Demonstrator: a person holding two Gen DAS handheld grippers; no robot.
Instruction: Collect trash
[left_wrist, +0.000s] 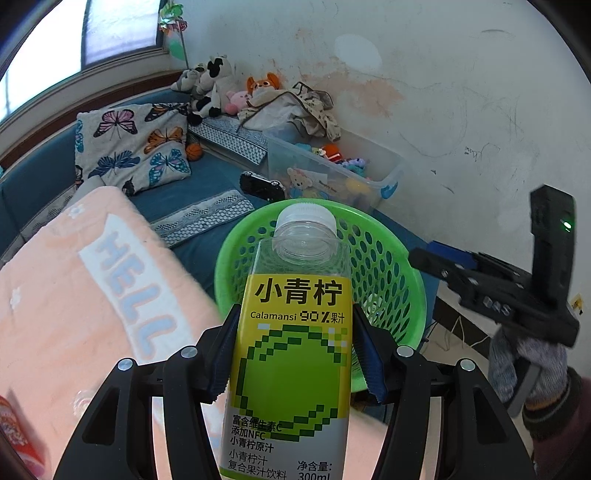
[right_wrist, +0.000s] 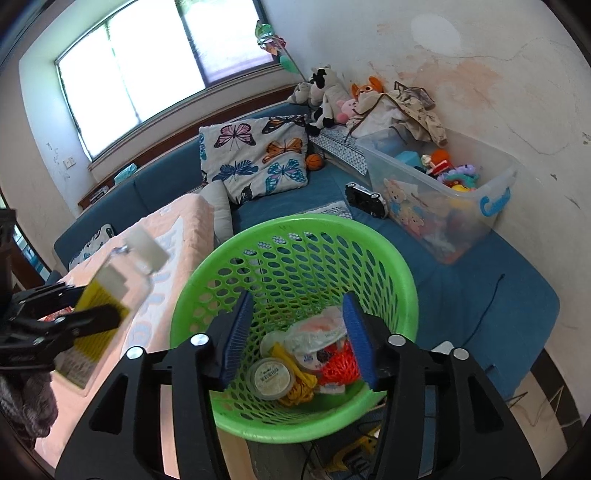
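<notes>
The green basket (right_wrist: 291, 280) stands at the edge of the blue sofa and serves as the landmark; every place below is read against it. The left gripper (left_wrist: 295, 354) pinches the juice bottle (left_wrist: 291, 347) by its labelled body, pads pressed to both flat sides; the bottle's long axis runs forward along the fingers, white cap leading and pointing at the basket's mouth. In the right wrist view the bottle sits to the left of the basket, outside the rim and over the peach blanket (right_wrist: 173, 236); so the drop, as I judge it, calls for carrying it rightward past the near rim before letting go. The right gripper (right_wrist: 299, 339) hangs directly over the basket's opening, blue pads spread with nothing between them; beneath it lie a round lid, crumpled wrapper and orange netting; though nearer, it has nothing to deliver.
</notes>
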